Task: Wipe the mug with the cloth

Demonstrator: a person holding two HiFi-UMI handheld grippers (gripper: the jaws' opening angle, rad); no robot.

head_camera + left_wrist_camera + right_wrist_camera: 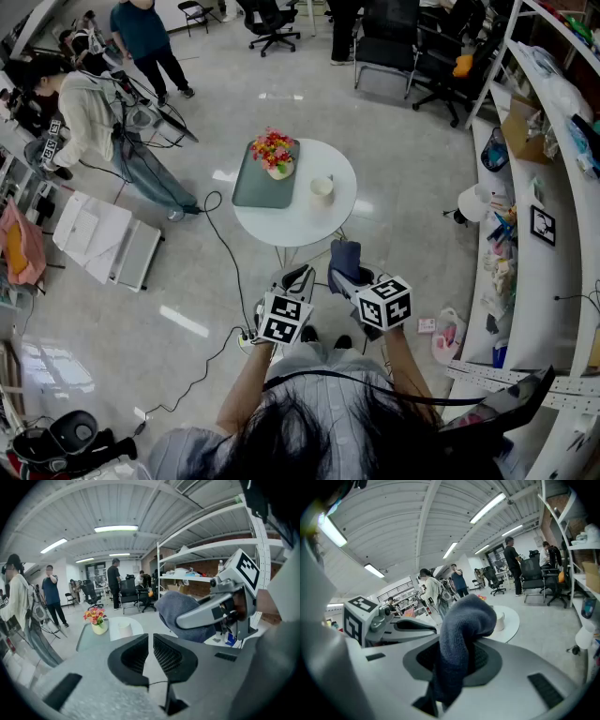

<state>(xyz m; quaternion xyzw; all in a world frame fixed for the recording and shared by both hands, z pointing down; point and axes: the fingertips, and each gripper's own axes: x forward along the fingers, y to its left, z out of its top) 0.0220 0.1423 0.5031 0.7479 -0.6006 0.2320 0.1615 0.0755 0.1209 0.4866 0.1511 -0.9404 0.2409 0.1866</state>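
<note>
**While the mug sat on the table, the cloth hung in the right tool**

As both tools hovered side by side close to the person's body, the right tool had the cloth firmly pinched between its jaws. That was a dark blue cloth, folks, bunched into a rounded hump above the jaws, with a tail trailing down behind them. Over on the other side, the left tool had its jaws drawn together, only a thin slit showing and nothing between them.

And the mug? It stood upright on the round white table, towards the right side, well apart from both tools and untouched. Just to its left lay a grey-green tray, near the mug but not against it, and the flowers stood at the tray's far end.

Both tools were over the floor, short of the table's near edge, pointing towards it and a little downwards. From the left gripper view, the cloth showed up on the right, in the other tool's jaws, with the mug beyond on the table.
</note>
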